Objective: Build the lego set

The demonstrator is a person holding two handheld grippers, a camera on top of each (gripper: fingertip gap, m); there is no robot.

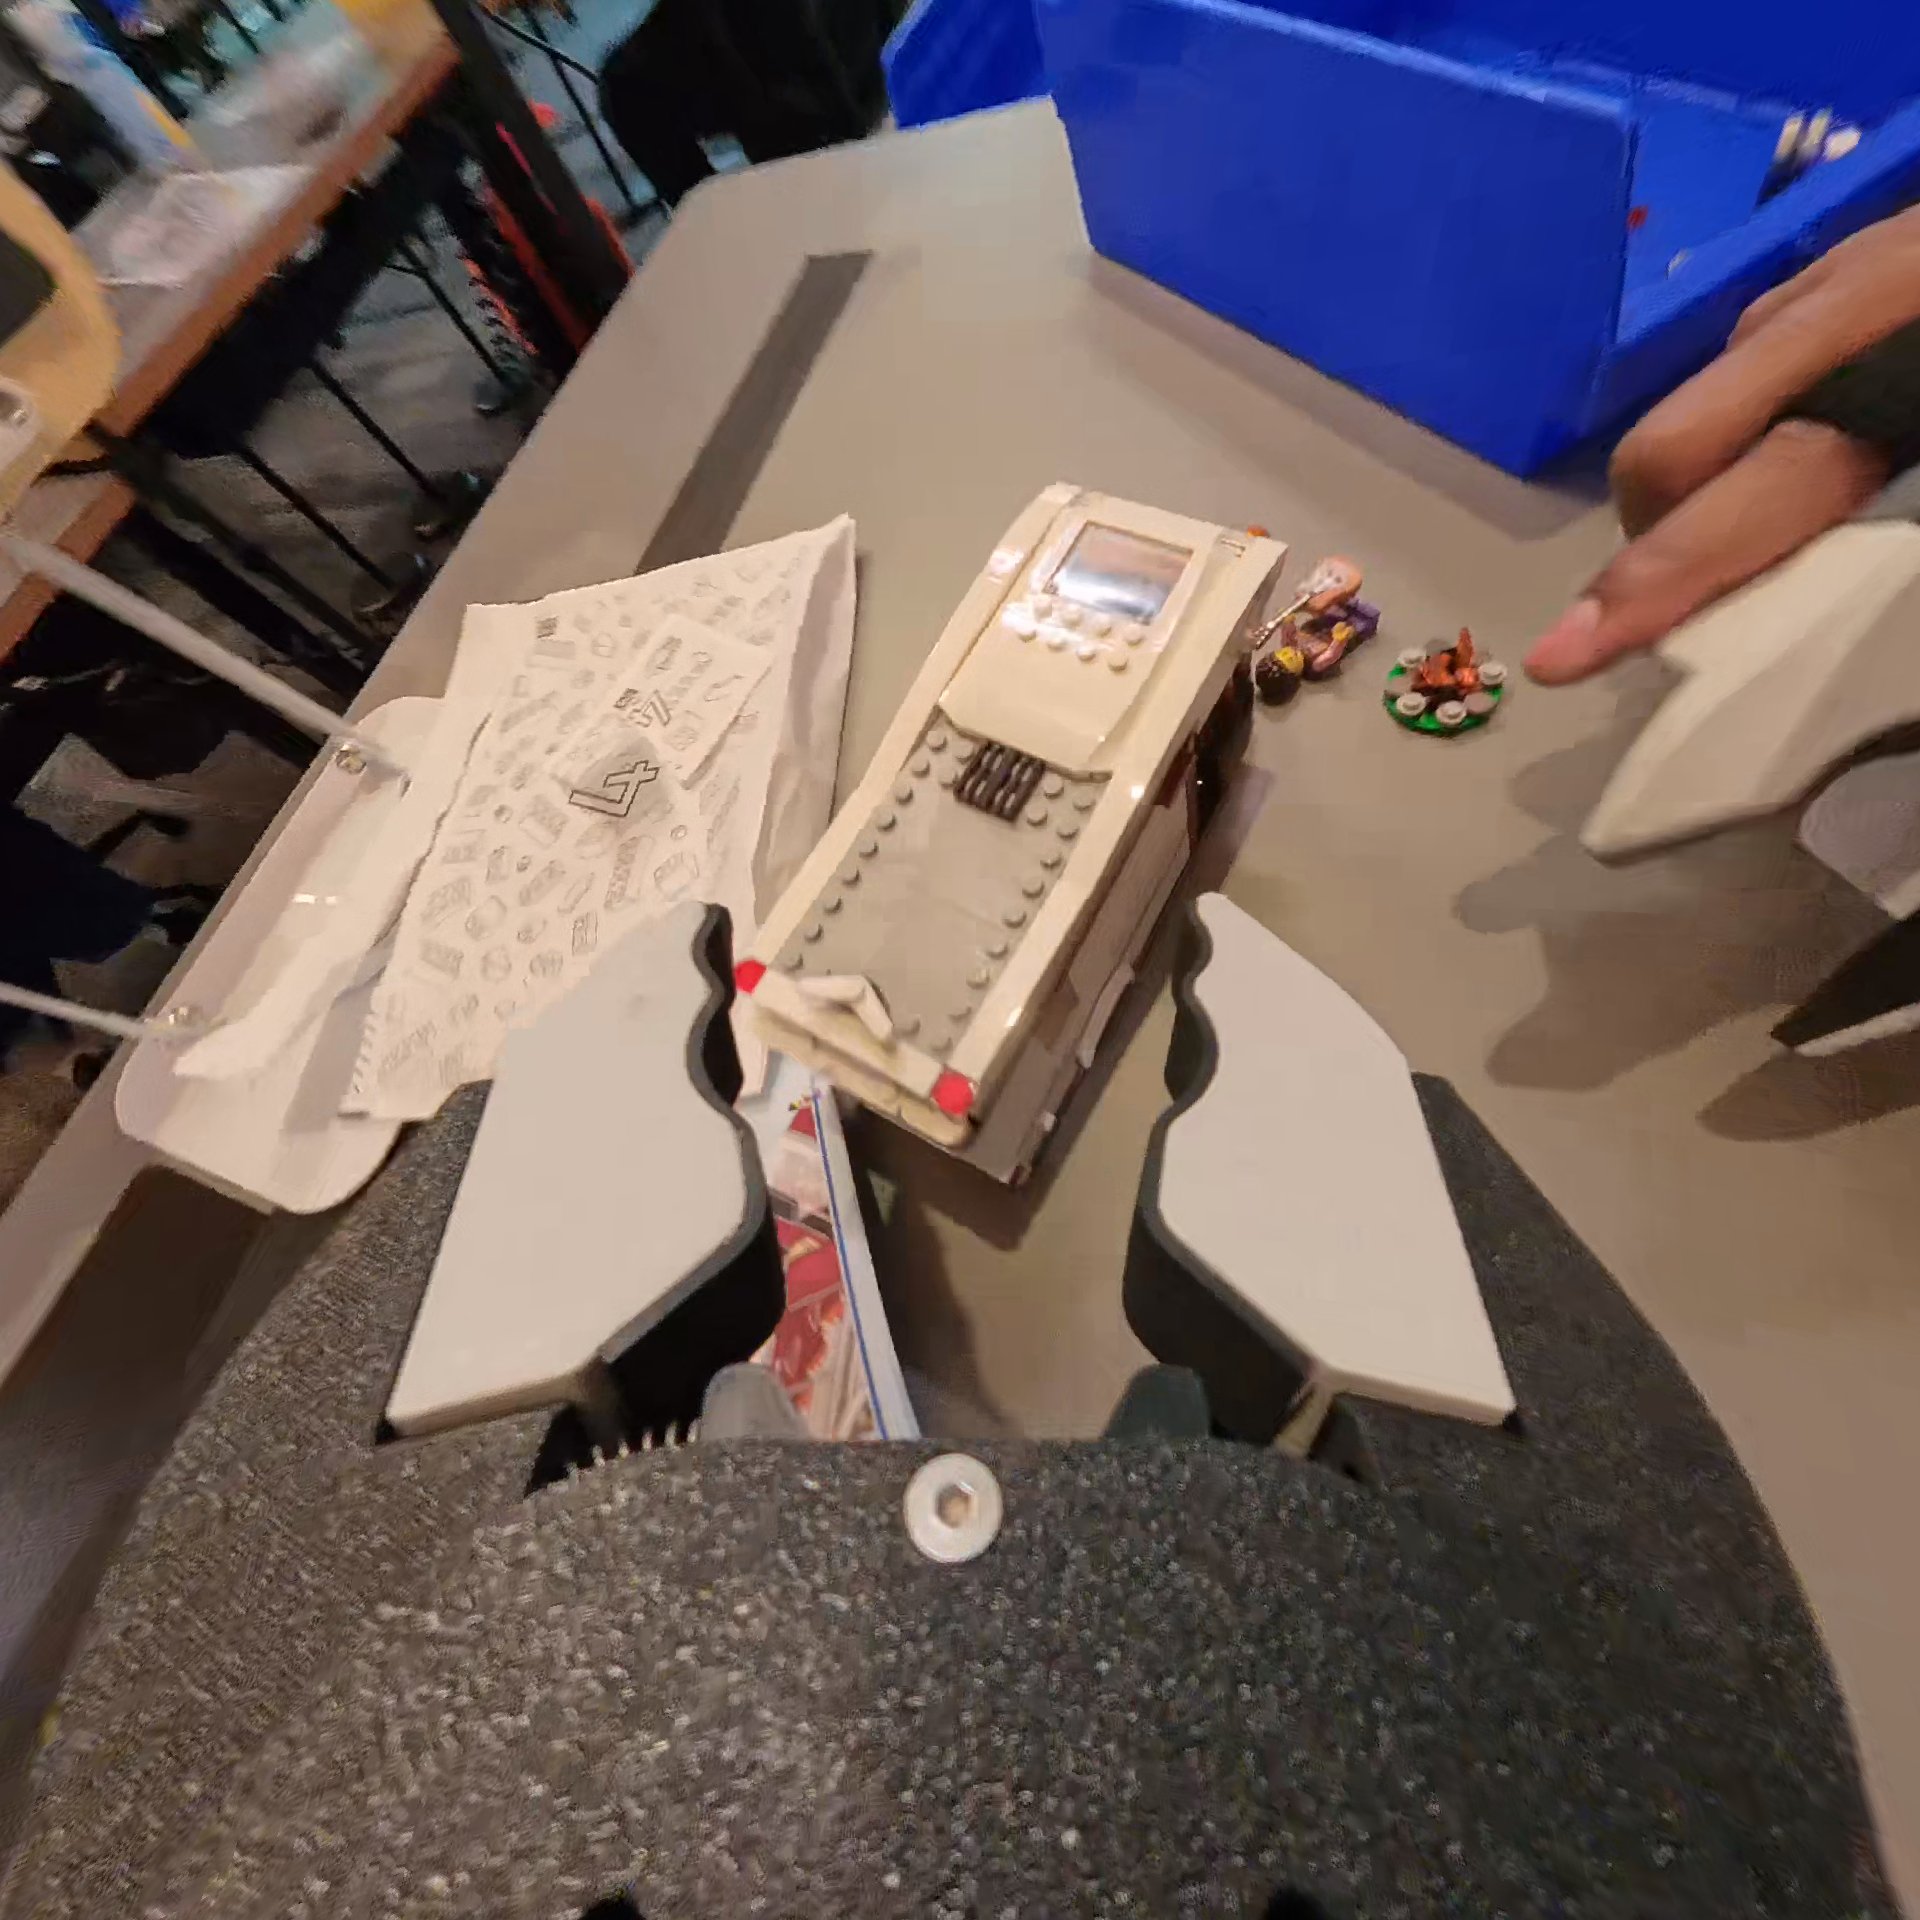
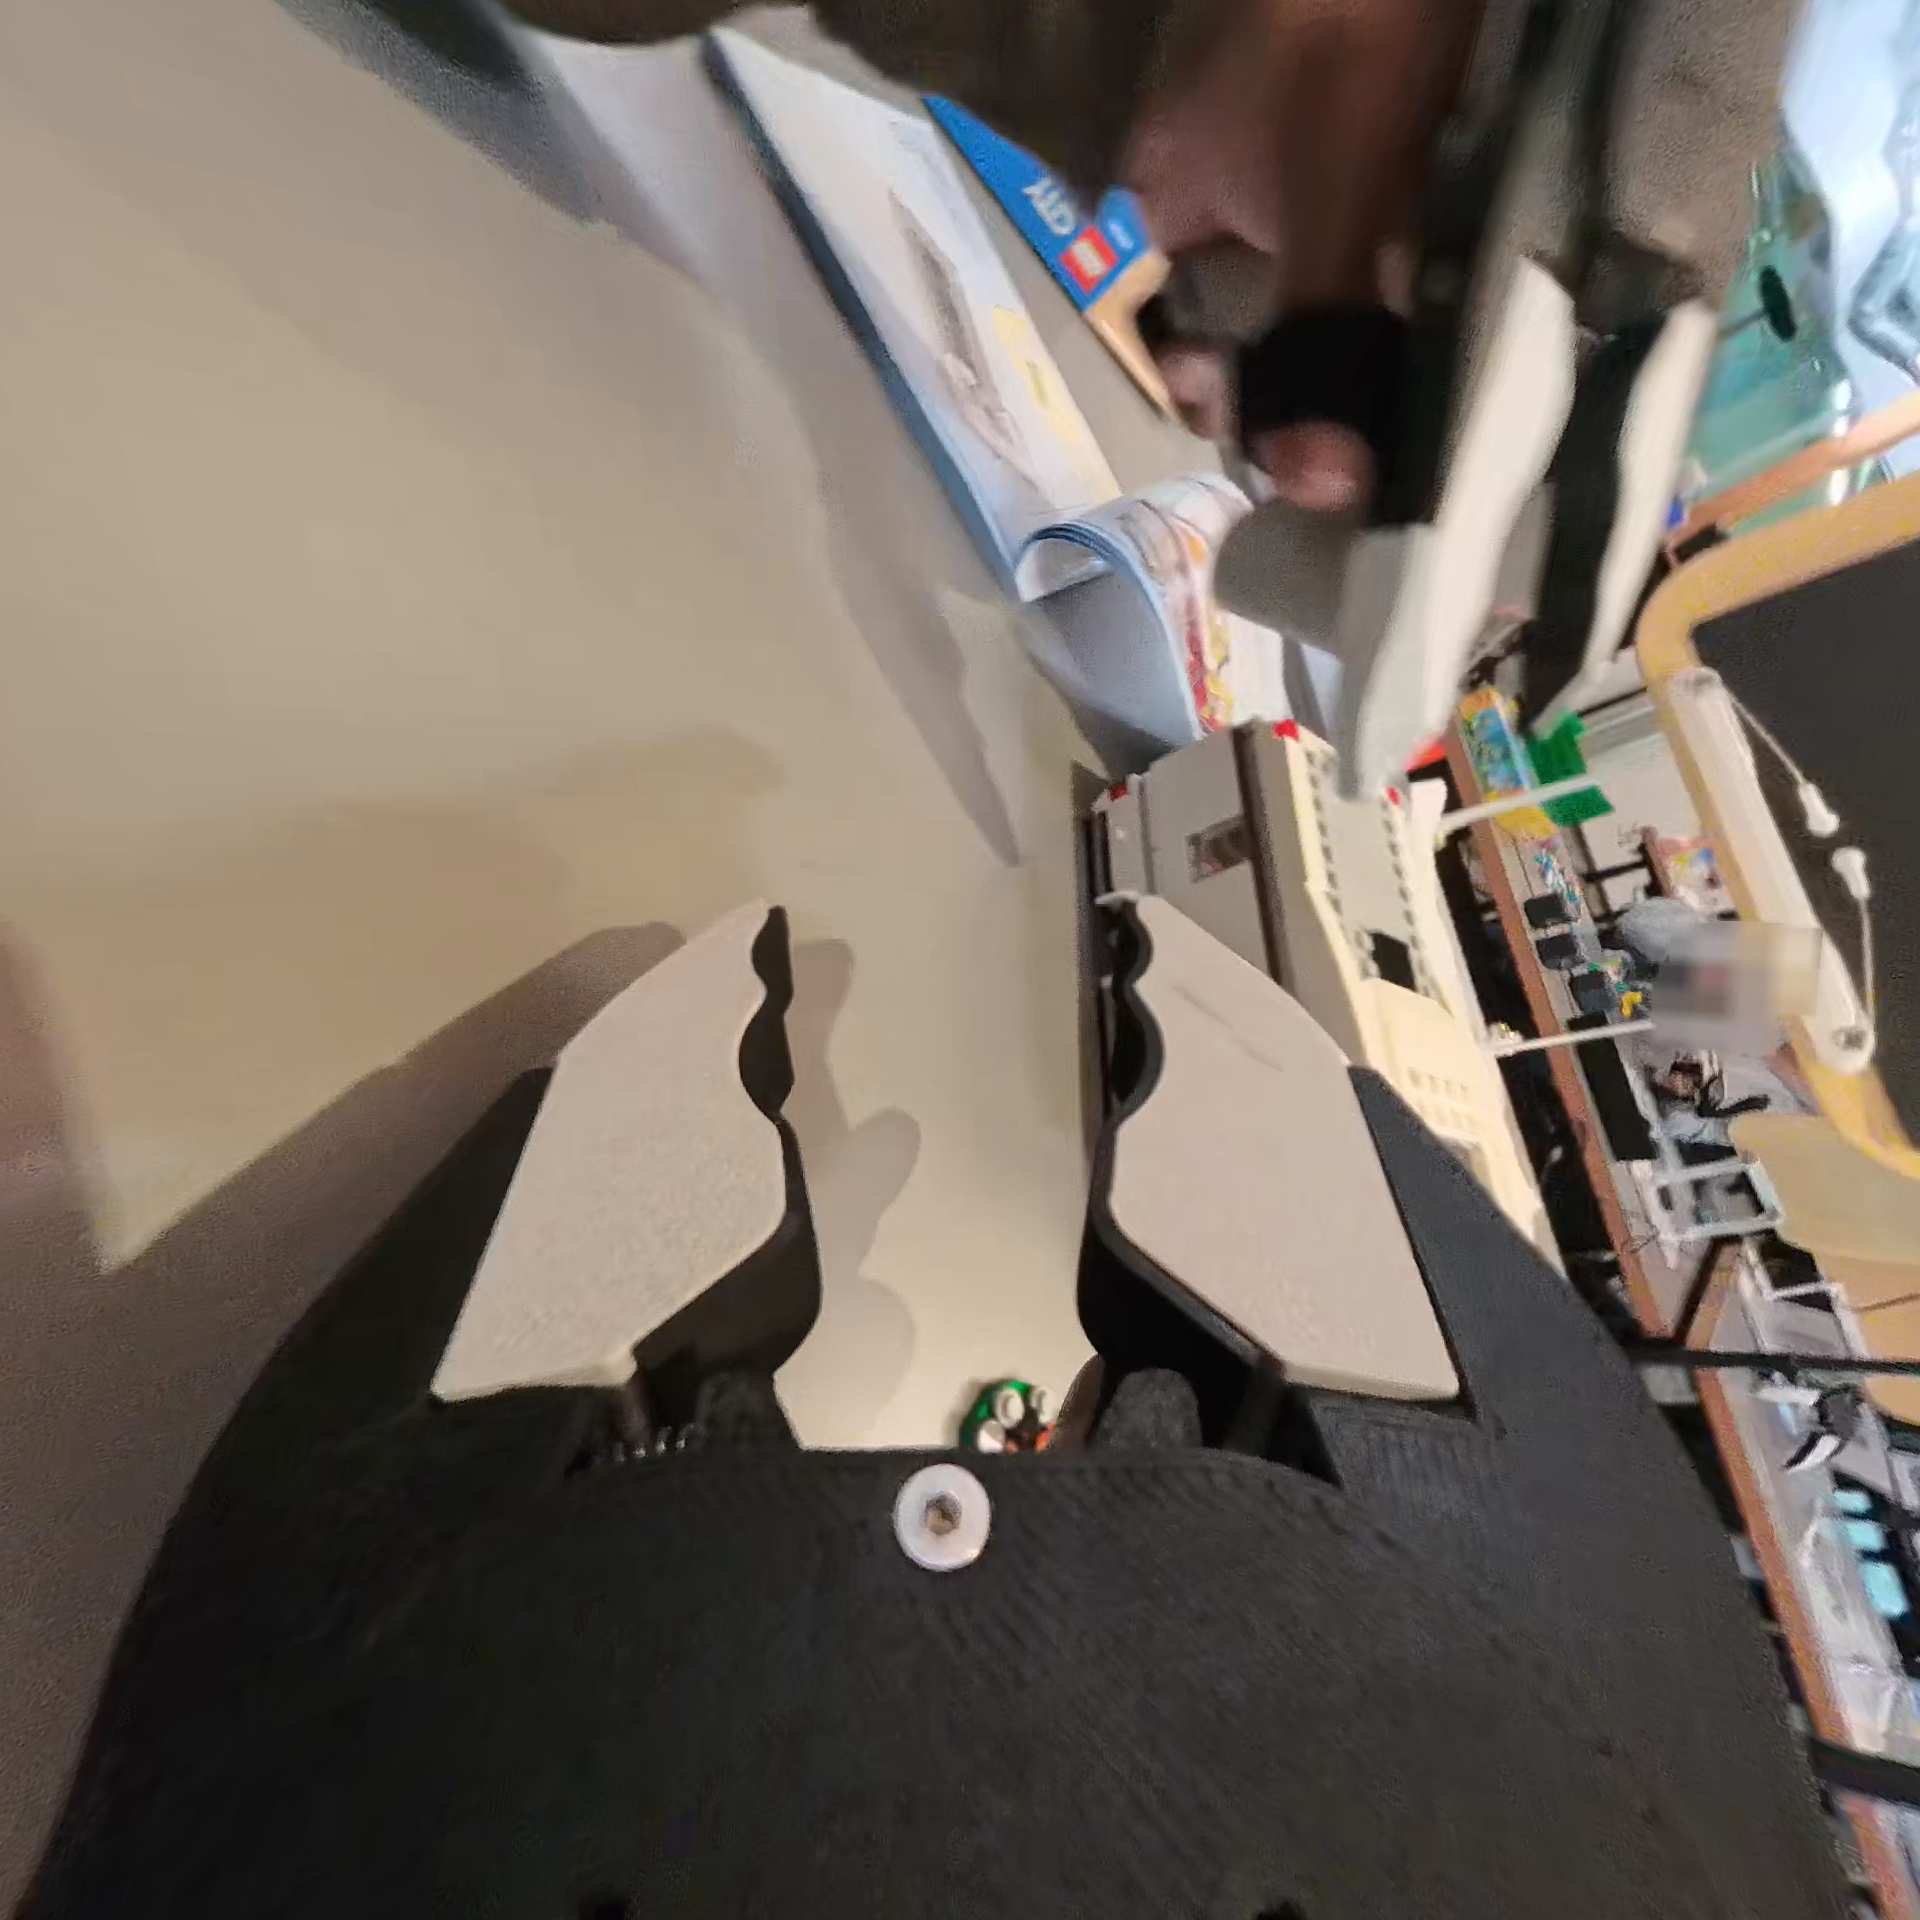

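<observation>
Nearest, the left gripper (image 1: 951,971) hovers with jaws spread wide around the near end of a cream and grey brick-built vehicle (image 1: 997,821) — the pads flank it without pressing, holding nothing. It stands mid-bench (image 1: 1351,1299) and looks stiff but snap-together, likely to shed pieces if squeezed hard; its long flat sides seem the soundest hold. An instruction booklet (image 1: 831,1278) lies beneath, printed paper bags (image 1: 582,810) at left. The right gripper (image 2: 951,1023) is open and empty, just beside the vehicle's flank. Farther right lie a minifigure (image 1: 1314,634) and a small campfire build (image 1: 1444,681); a blue bin (image 1: 1351,208) bounds the far edge — open bench at near right.
</observation>
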